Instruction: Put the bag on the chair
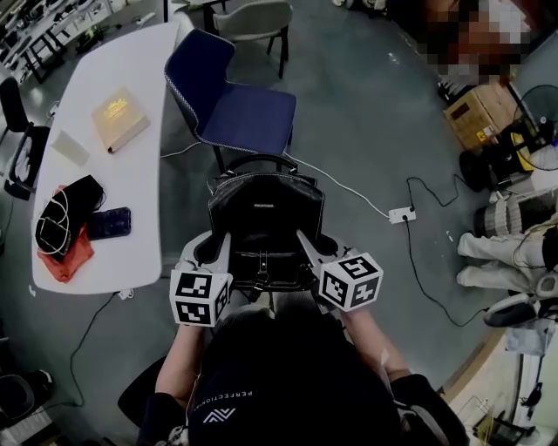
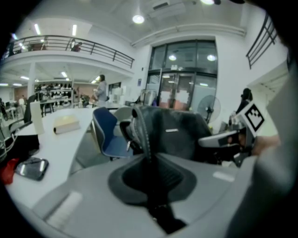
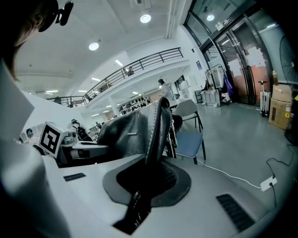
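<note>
A black leather bag (image 1: 264, 213) hangs in the air between my two grippers, just in front of the person's body. My left gripper (image 1: 225, 254) is shut on the bag's left strap (image 2: 148, 153). My right gripper (image 1: 307, 248) is shut on the bag's right strap (image 3: 156, 139). The bag (image 2: 170, 132) fills the middle of the left gripper view, and the bag (image 3: 128, 132) shows likewise in the right gripper view. The blue chair (image 1: 235, 104) stands just beyond the bag, its seat bare. The same chair (image 2: 108, 135) appears behind the bag, and the chair (image 3: 190, 143) too.
A long white table (image 1: 122, 148) stands left of the chair, holding a book (image 1: 120, 120), a phone (image 1: 109, 223) and dark and red items (image 1: 63, 228). A grey chair (image 1: 253, 22) stands farther off. A cable and power strip (image 1: 401, 213) lie on the floor at right, near boxes (image 1: 478, 113).
</note>
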A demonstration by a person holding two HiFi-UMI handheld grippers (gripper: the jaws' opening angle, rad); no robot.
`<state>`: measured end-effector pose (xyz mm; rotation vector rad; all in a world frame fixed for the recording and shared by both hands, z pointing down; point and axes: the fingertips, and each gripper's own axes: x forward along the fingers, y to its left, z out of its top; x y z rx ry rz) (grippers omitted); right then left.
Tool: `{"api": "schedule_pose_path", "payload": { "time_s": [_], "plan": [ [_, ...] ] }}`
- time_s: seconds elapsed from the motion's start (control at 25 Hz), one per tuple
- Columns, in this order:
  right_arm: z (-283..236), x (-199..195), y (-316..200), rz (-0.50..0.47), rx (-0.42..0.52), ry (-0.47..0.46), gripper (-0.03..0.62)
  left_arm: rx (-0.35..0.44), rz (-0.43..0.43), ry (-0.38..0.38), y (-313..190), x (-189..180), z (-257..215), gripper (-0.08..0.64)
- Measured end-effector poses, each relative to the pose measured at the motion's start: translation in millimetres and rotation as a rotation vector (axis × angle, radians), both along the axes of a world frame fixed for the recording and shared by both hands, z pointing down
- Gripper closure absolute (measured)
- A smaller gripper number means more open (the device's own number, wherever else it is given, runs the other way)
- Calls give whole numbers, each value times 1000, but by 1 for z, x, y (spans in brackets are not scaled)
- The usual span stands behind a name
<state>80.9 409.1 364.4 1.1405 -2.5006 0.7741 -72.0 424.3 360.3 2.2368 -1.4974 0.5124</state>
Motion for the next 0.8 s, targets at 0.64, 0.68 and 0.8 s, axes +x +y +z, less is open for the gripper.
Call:
{"api": "schedule_pose_path", "payload": {
  "time_s": [0.64, 0.68, 0.8],
  "plan": [
    [10, 22, -141, -124, -26, -7, 571, -37, -133, 21, -124, 25, 12, 523],
    [10, 24, -150, -132, -27, -7, 571, -38, -140, 21, -132, 26, 12, 523],
    [13, 28, -175, -149, -33, -7, 571, -40, -159, 19, -154, 31, 14, 523]
  ]
}}
